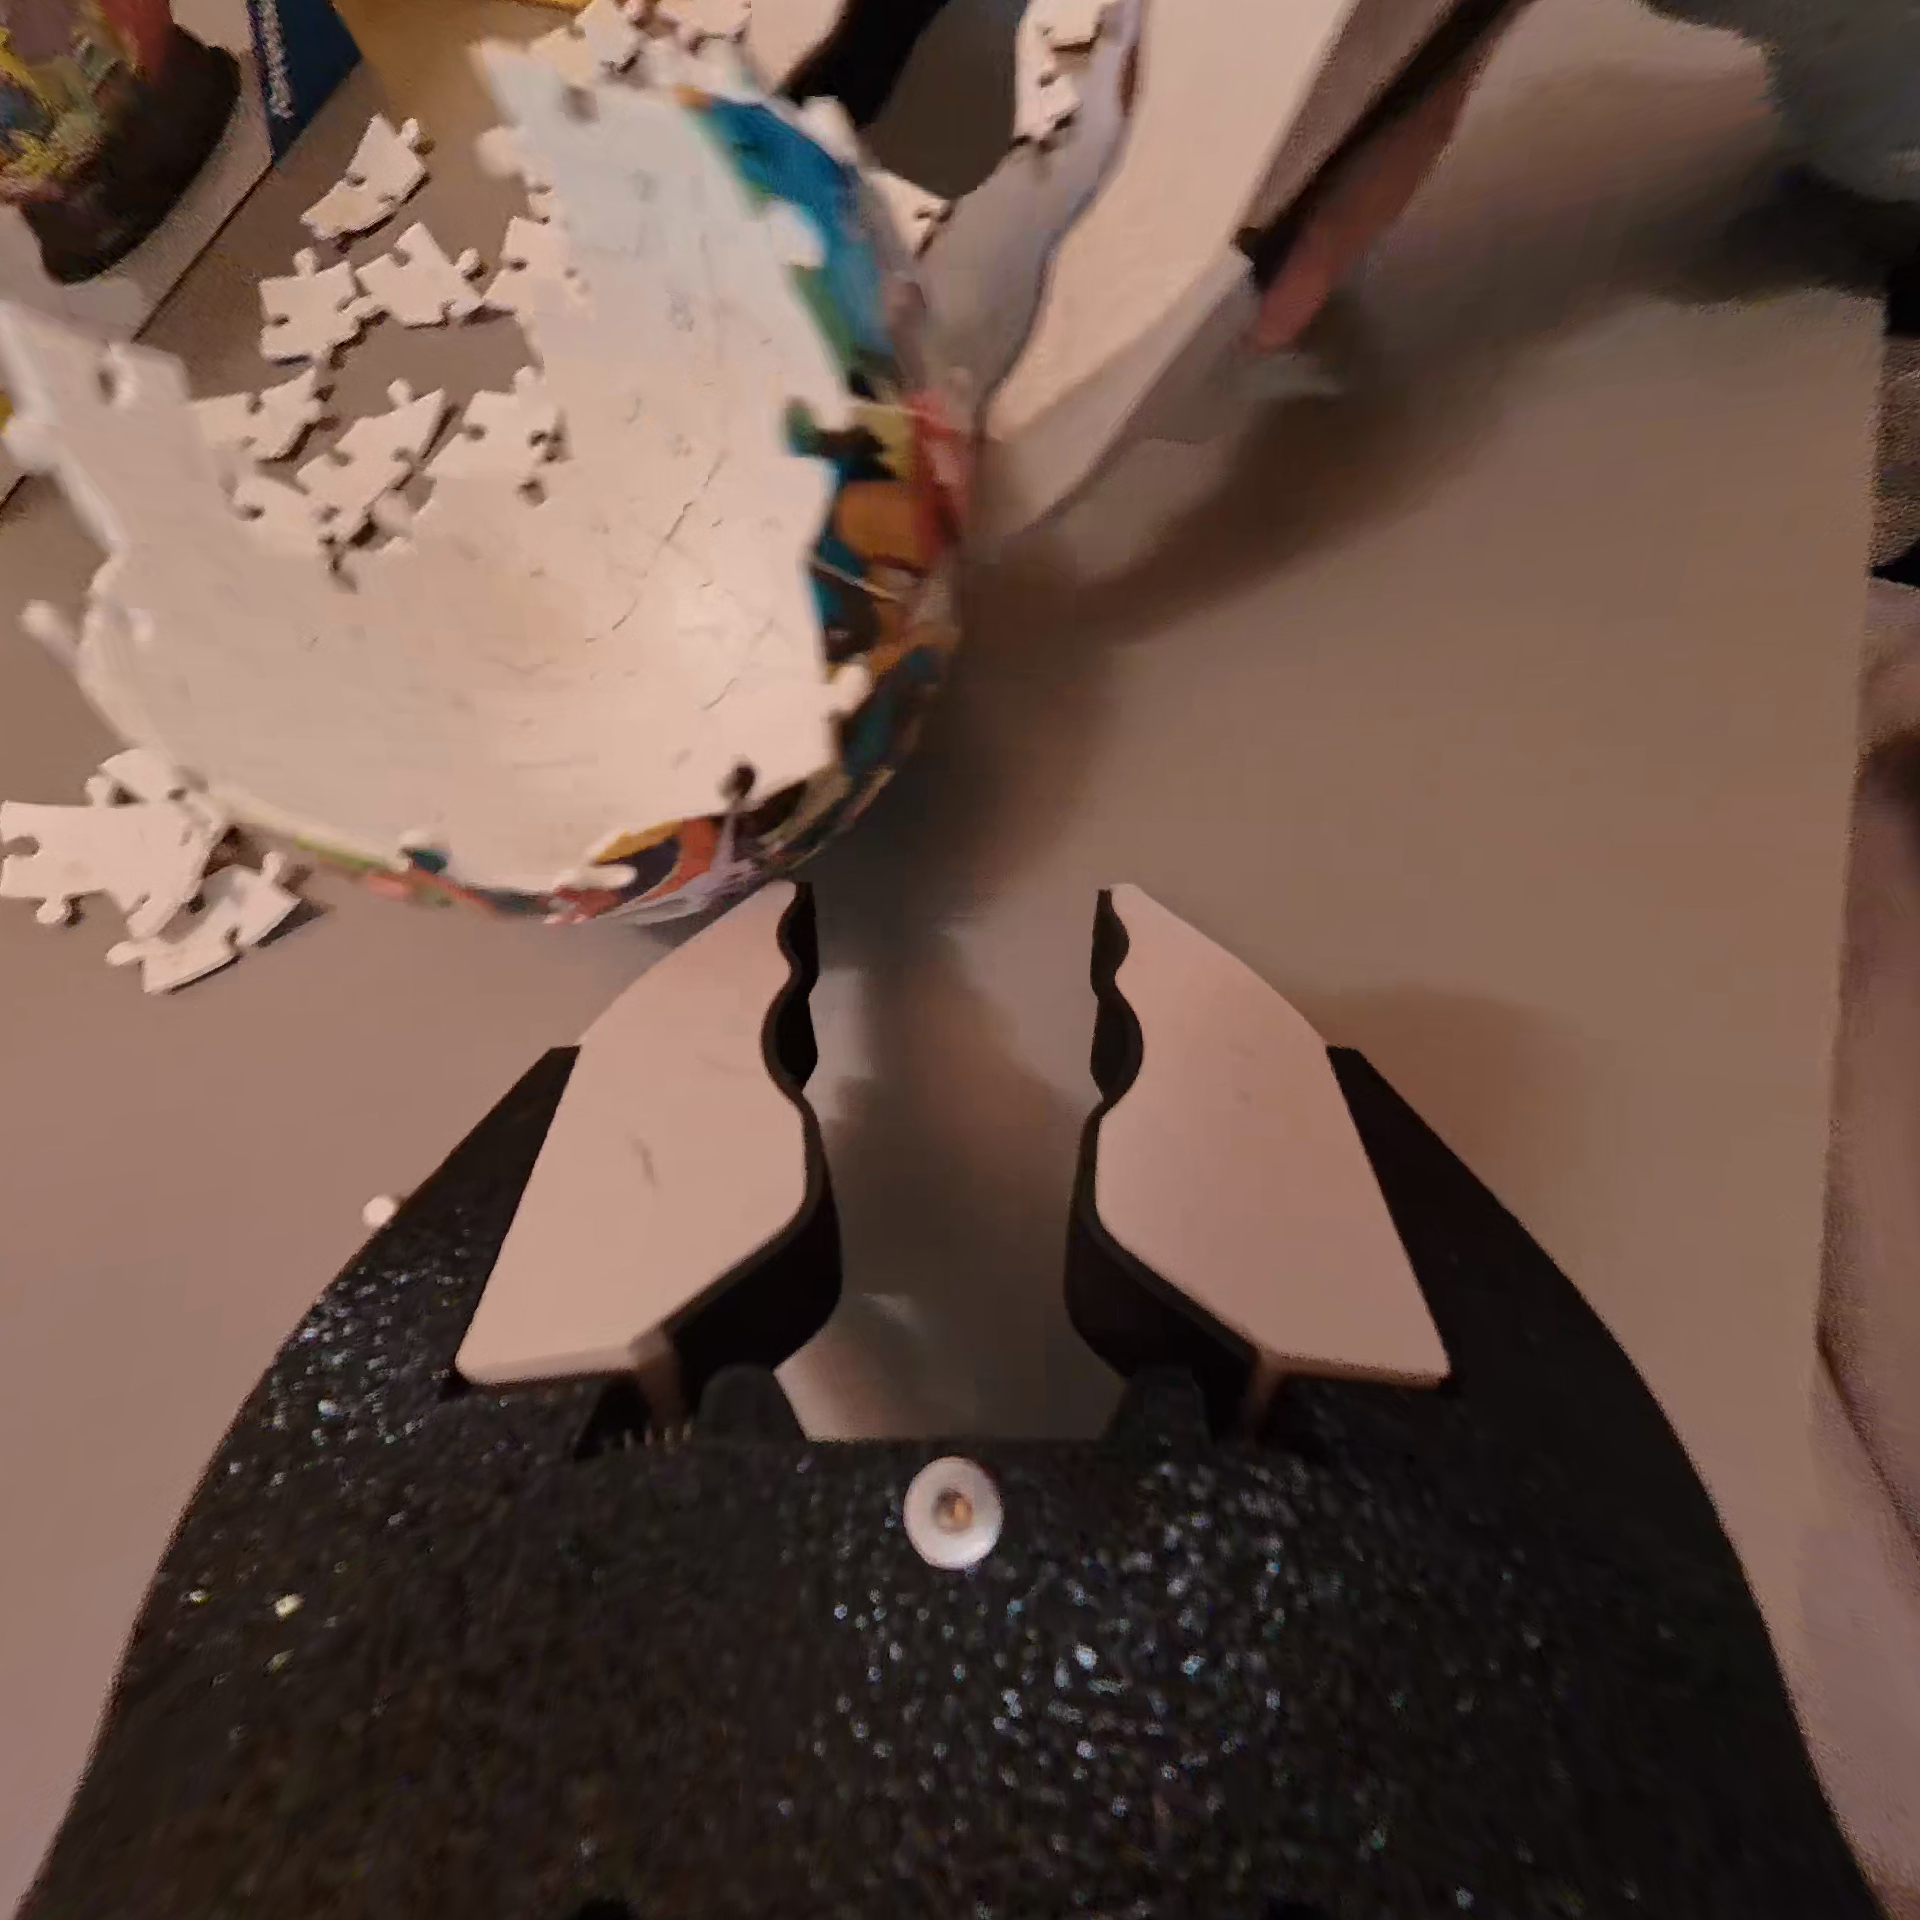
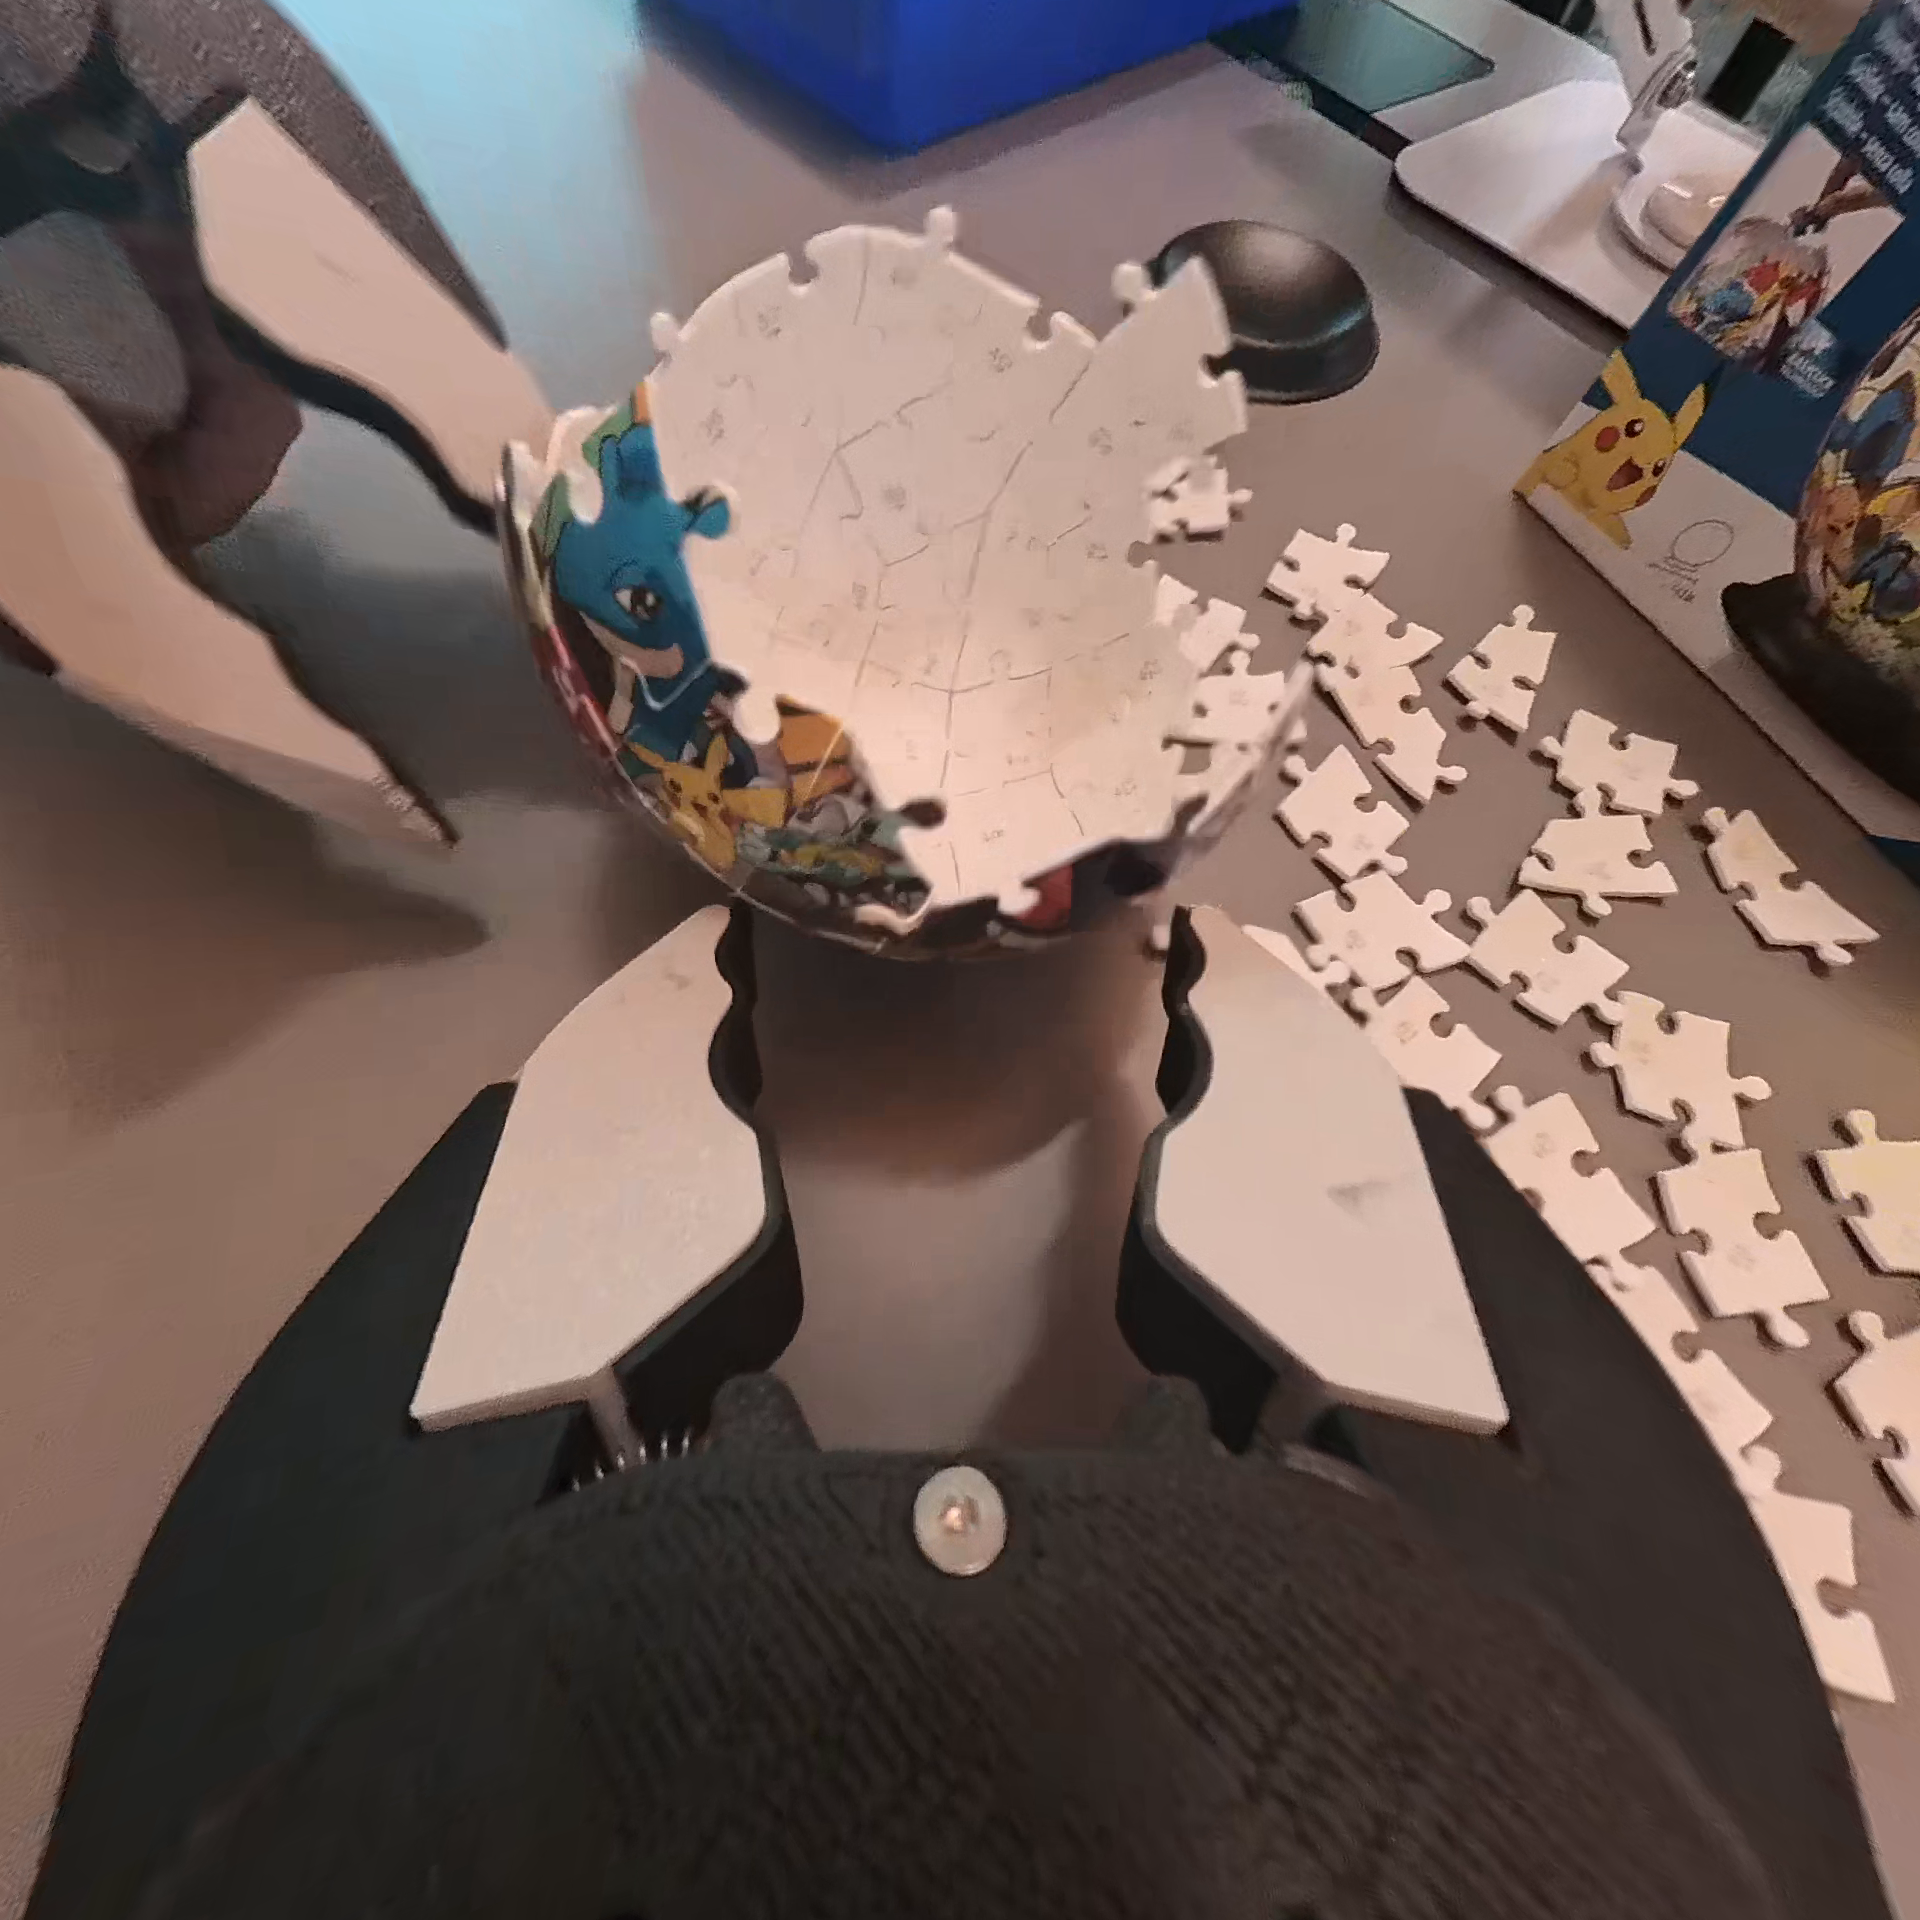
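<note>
Landmark = the half-built puzzle ball shell: a curved bowl of joined pieces, white inside, printed colour outside, sitting on the grey table w/ its open side up and tipped a bit toward your right.

Your right gripper sits just in front of the shell, dead centre on it. Jaws spread wide, nothing between them; the tips flank the shell's near bottom edge, very close. Can't tell if they touch it.

Your left gripper is also parted and empty. From its cam the shell lies ahead and to the left, w/ the left fingertip just beside the shell's coloured lower edge. Contact unclear. In the right wrist view that same gripper shows blurred on the shell's left side, close to the rim.

So both are near, but the right one is lined up straight on the shell, while the left comes at it from the side.

Loose puzzle pieces, white side up, are scattered on the table right of the shell, some touching its right rim, and run down past your right finger. Behind the shell: a black round stand. Farther right of it: the printed puzzle box and a finished ball on a dark base at frame edge. A blue bin sits well behind.
</note>
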`<state>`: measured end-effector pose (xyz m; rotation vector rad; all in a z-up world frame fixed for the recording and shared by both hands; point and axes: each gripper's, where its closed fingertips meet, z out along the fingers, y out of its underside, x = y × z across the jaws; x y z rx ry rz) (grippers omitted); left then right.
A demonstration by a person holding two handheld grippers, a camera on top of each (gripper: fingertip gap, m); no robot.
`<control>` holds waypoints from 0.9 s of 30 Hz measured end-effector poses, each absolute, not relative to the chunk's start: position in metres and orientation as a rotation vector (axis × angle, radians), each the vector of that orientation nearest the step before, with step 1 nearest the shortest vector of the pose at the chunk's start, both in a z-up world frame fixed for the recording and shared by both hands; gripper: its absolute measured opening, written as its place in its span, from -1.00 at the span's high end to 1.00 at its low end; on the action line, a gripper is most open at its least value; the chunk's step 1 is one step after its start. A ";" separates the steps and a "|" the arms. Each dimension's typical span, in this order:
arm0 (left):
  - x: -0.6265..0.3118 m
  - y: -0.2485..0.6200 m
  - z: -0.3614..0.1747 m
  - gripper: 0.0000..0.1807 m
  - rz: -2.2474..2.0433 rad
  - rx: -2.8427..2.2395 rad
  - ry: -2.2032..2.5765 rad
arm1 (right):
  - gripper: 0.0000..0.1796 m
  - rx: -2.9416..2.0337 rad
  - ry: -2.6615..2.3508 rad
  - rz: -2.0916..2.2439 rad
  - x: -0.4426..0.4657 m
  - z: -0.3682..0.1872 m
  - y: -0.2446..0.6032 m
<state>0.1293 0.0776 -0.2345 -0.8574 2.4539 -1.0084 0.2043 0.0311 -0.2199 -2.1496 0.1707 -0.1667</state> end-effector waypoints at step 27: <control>0.151 0.095 -0.242 0.24 -1.011 -1.192 2.279 | -0.01 -2.145 -0.113 -0.124 0.207 -0.219 0.047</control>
